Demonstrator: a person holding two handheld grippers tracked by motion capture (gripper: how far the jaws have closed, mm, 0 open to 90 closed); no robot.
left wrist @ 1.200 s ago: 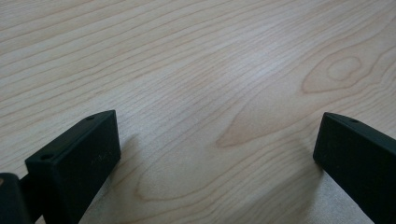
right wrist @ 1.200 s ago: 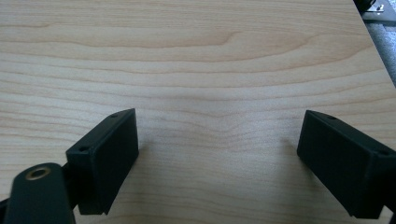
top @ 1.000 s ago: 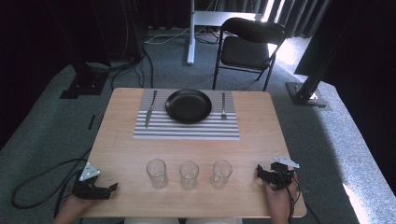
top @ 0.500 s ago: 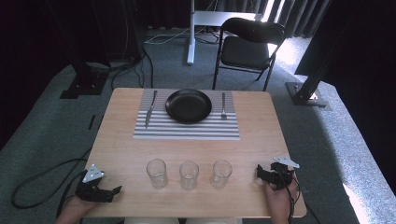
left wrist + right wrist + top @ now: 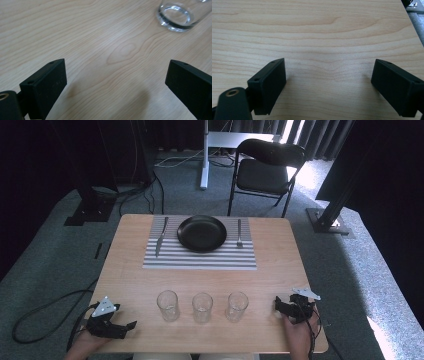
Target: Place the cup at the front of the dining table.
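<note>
Three glasses (image 5: 202, 306), one plate (image 5: 202, 233), one knife (image 5: 160, 236), one fork (image 5: 239, 233), one placemat (image 5: 200, 259).

I moved my left gripper (image 5: 131, 325) along the table's (image 5: 280, 270) near edge, rightward toward the leftmost glass (image 5: 167, 305).

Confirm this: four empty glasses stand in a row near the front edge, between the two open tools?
Not four: the high view shows three glasses in the row. The rest holds: they are empty, and the left tool and right tool are open.
</note>
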